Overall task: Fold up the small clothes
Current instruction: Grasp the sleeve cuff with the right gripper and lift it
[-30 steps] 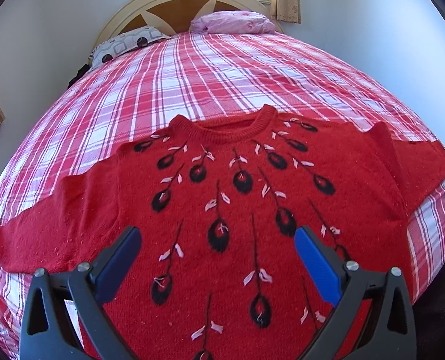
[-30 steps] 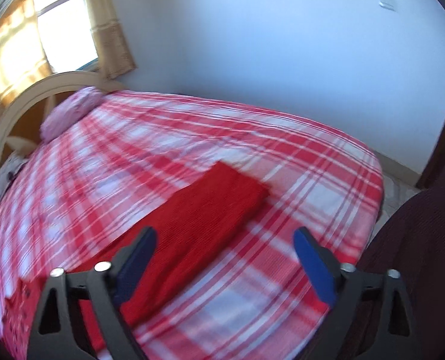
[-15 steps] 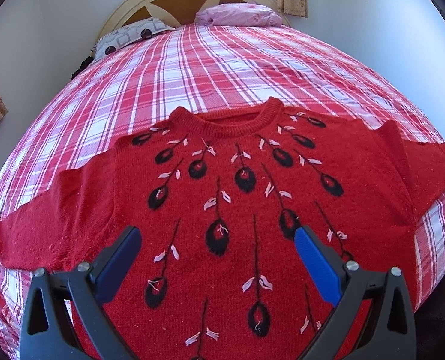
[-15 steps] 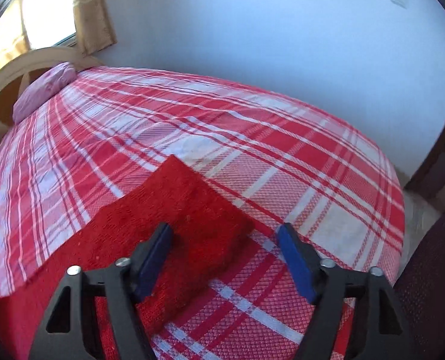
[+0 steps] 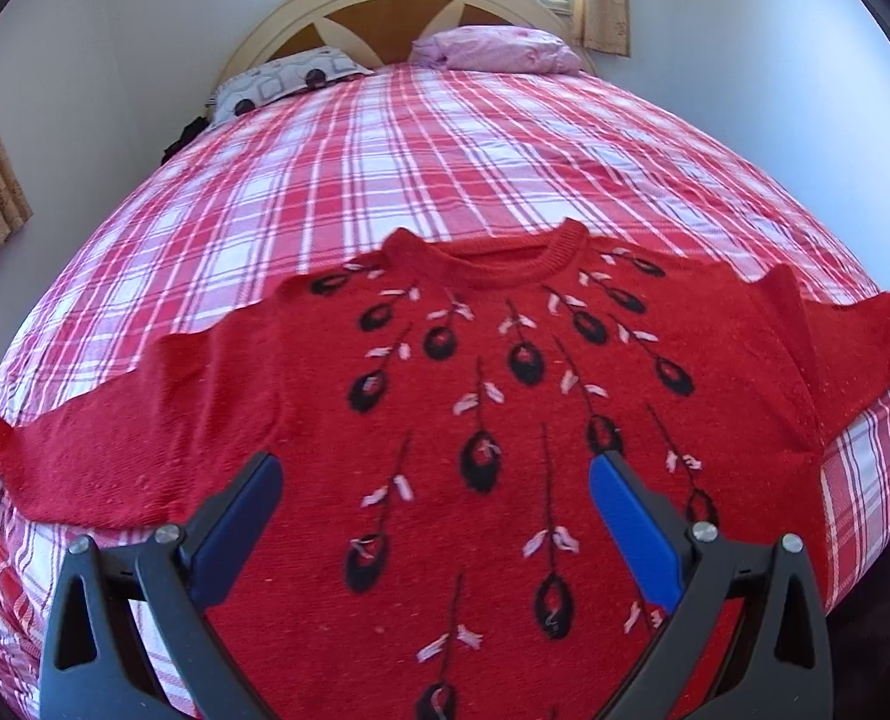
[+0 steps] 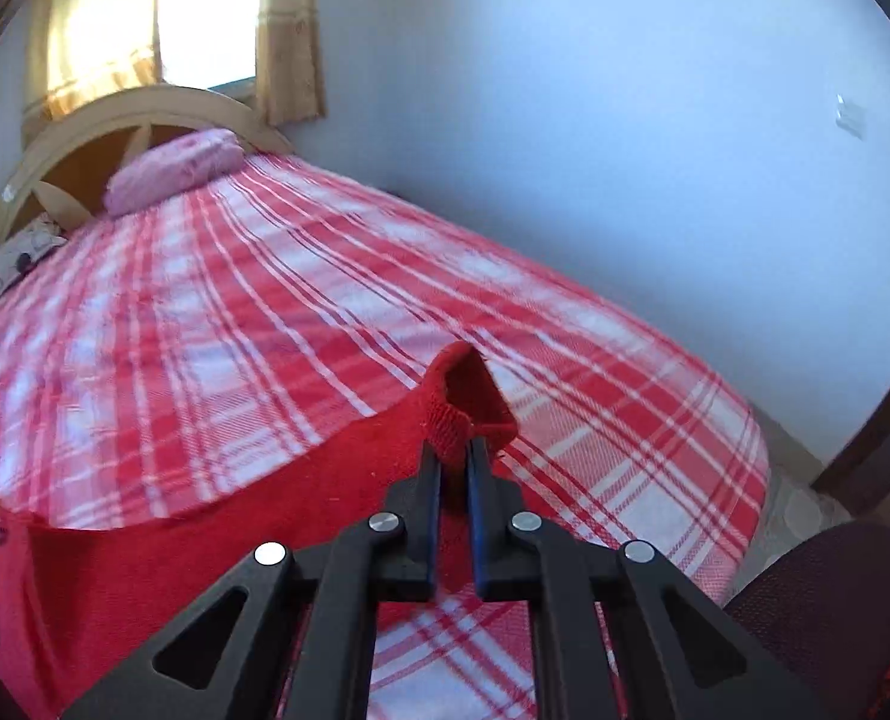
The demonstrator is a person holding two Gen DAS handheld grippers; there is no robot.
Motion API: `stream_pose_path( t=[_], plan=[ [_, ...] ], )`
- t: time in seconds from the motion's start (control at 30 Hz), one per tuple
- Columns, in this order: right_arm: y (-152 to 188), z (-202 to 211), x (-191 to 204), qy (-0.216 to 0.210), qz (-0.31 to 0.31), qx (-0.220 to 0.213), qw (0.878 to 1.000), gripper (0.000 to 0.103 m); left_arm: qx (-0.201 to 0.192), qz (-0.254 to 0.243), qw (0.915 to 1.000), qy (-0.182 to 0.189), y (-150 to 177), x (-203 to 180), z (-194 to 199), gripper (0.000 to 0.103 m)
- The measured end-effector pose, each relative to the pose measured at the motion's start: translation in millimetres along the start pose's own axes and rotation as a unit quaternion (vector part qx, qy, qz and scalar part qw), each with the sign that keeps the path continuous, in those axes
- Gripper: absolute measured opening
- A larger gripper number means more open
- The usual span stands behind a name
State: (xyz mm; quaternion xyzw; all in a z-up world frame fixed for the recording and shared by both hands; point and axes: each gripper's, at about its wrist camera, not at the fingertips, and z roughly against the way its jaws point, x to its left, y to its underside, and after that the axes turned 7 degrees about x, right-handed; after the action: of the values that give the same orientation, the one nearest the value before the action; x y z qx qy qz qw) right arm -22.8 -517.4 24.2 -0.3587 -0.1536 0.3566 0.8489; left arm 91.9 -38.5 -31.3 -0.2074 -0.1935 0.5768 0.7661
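The right gripper (image 6: 455,450) is pinched nearly closed on the cuff of the red sweater's (image 5: 505,420) sleeve (image 6: 463,402), lifting it off the plaid bedspread (image 6: 264,330). The left gripper (image 5: 435,483) hangs wide apart over the sweater's chest, gripping nothing; it seems to hover rather than touch, though that's hard to judge. The sweater lies flat, front up, across the foot of the bed. No writing is legible anywhere. Only the left view shows the black-and-white embroidery; only the right shows the clamped cuff and a wall switch (image 6: 851,117).
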Motion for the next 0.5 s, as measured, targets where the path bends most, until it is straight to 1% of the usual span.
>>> stream_pose_path(
  t=[0.07,0.1,0.13,0.23,0.27,0.3,0.33,0.37,0.43,0.47,0.5],
  plan=[
    [-3.6,28.1,18.2,-0.038,0.006,-0.017,0.999,0.007,-0.005,0.005,1.0,0.001,0.9,4.8,3.4,0.103],
    [-5.2,47.8,35.7,-0.069,0.015,-0.025,0.997,0.007,-0.008,0.008,0.9999,0.0,1.8,8.0,5.6,0.103],
    [-5.2,58.5,46.6,-0.087,0.023,-0.029,0.996,0.007,-0.011,0.01,0.9999,0.0,3.1,11.9,7.8,0.103],
    [-1.4,102.1,104.5,-0.164,0.065,-0.04,0.984,0.007,-0.019,0.018,0.9997,-0.002,9.1,26.5,12.6,0.103],
    [2.5,118.6,132.0,-0.204,0.081,-0.04,0.975,0.007,-0.021,0.023,0.9995,-0.004,11.8,32.9,13.5,0.103],
    [7.0,129.7,155.2,-0.234,0.094,-0.037,0.967,0.007,-0.023,0.029,0.9993,-0.006,14.5,40.2,13.9,0.103],
    [10.4,135.8,174.6,-0.255,0.104,-0.034,0.961,0.007,-0.024,0.036,0.999,-0.01,18.3,50.6,14.0,0.103],
    [17.8,144.7,205.4,-0.288,0.121,-0.028,0.95,0.007,-0.024,0.043,0.9987,-0.015,21.1,59.4,13.7,0.103],
    [32.1,152.1,247.9,-0.326,0.143,-0.016,0.934,0.007,-0.022,0.059,0.9976,-0.028,26.7,79.7,13.5,0.103],
    [43.3,154.1,279.5,-0.347,0.156,-0.008,0.925,0.007,-0.022,0.065,0.9971,-0.033,29.3,88.1,13.9,0.103],
    [53.3,153.3,303.2,-0.36,0.165,-0.001,0.918,0.007,-0.024,0.076,0.9959,-0.042,33.4,101.5,15.4,0.103]
  ],
)
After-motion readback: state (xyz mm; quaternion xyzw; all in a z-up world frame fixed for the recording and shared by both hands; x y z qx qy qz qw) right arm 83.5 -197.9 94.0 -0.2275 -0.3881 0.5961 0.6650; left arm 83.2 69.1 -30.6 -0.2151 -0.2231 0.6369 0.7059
